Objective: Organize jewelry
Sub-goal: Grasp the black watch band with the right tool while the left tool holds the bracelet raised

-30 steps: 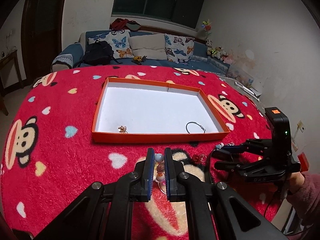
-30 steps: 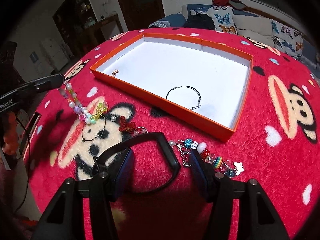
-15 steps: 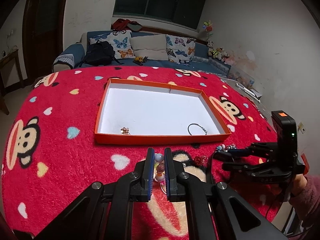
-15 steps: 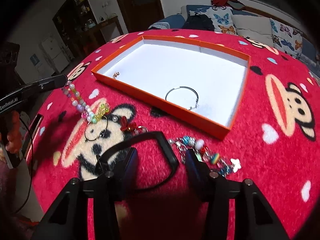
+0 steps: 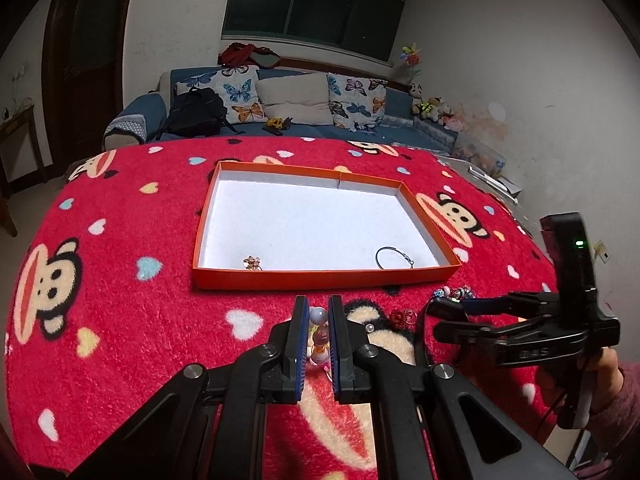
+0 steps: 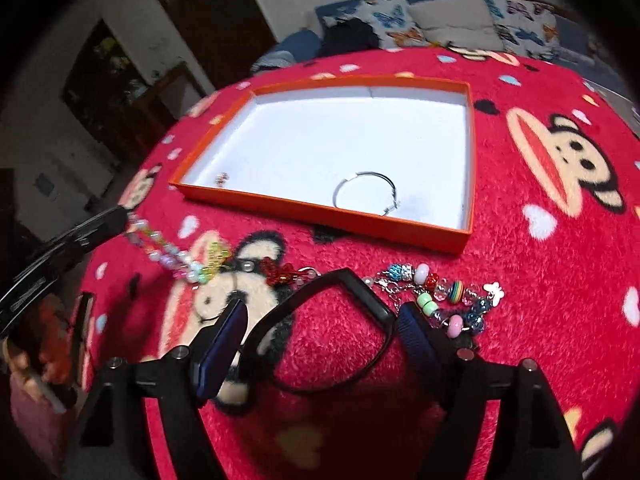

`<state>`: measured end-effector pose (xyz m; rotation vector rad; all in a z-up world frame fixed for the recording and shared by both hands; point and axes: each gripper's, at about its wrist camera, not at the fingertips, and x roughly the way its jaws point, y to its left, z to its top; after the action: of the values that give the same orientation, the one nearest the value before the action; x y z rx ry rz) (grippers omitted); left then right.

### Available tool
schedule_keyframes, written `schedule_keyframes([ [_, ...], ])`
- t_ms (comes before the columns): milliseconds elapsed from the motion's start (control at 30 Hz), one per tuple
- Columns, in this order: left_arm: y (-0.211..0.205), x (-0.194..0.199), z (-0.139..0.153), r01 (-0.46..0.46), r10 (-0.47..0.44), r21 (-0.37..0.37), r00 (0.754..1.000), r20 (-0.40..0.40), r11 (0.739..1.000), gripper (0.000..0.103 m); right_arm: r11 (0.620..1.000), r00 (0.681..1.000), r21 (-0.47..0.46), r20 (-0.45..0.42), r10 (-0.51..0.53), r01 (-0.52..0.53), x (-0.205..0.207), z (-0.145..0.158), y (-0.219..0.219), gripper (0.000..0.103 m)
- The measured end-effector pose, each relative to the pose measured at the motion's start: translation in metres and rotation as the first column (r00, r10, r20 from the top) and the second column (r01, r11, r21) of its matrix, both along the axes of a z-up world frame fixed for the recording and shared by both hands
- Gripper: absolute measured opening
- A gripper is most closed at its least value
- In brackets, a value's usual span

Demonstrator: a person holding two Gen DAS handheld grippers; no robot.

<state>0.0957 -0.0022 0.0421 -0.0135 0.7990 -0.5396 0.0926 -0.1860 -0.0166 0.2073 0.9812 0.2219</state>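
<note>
Orange tray (image 5: pixel 320 278) sitting mid-frame holding hoop (image 5: pixel 394 257) and charm (image 5: pixel 252 263), left gripper (image 5: pixel 319 322) pinching bead string (image 6: pixel 176 258), right gripper (image 6: pixel 320 334) spreading wide around black band (image 6: pixel 332 320), beaded bracelet (image 6: pixel 440 294) lying lower right.

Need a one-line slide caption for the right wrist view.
Open right gripper straddles a black bangle on the red blanket; left gripper holds a beaded strand near the orange tray.

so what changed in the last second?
The left gripper has lifted, carrying its bead strand up toward the tray. The right gripper, open, has shifted forward around the black bangle. Hoop, small charm and beaded bracelet unmoved.
</note>
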Motion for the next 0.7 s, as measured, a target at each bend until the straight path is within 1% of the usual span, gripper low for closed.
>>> schedule_keyframes([
  [233,0.002,0.001,0.001,0.032,-0.031,-0.018,0.999,0.007,0.999,0.009,0.992,0.99,-0.014,-0.064,-0.129,0.128,0.011,-0.013,0.002,0.085],
  [433,0.004,0.0,0.005,0.043,-0.043,-0.022,0.999,0.019,0.999,0.009,0.989,0.99,-0.072,-0.044,-0.135,0.132,0.008,-0.015,0.009,0.085],
  [500,0.005,-0.002,0.006,0.044,-0.044,-0.025,0.999,0.021,0.999,0.009,0.989,0.992,-0.09,-0.033,-0.121,0.117,0.008,-0.015,0.013,0.085],
  [533,0.005,-0.003,0.007,0.044,-0.044,-0.024,0.999,0.023,0.999,0.009,0.989,0.993,-0.093,-0.034,-0.115,0.111,0.008,-0.014,0.013,0.084],
  [600,0.006,-0.004,0.009,0.044,-0.043,-0.024,0.999,0.026,0.999,0.009,0.992,0.994,-0.082,-0.045,-0.098,0.094,0.006,-0.013,0.008,0.078],
  [667,0.006,-0.005,0.011,0.042,-0.042,-0.023,0.999,0.028,0.999,0.009,0.995,0.995,-0.065,-0.057,-0.084,0.081,0.003,-0.012,0.002,0.069],
  [700,0.006,-0.006,0.012,0.041,-0.041,-0.022,0.999,0.031,0.999,0.009,0.995,0.995,-0.064,-0.059,-0.081,0.077,0.003,-0.011,0.002,0.068],
])
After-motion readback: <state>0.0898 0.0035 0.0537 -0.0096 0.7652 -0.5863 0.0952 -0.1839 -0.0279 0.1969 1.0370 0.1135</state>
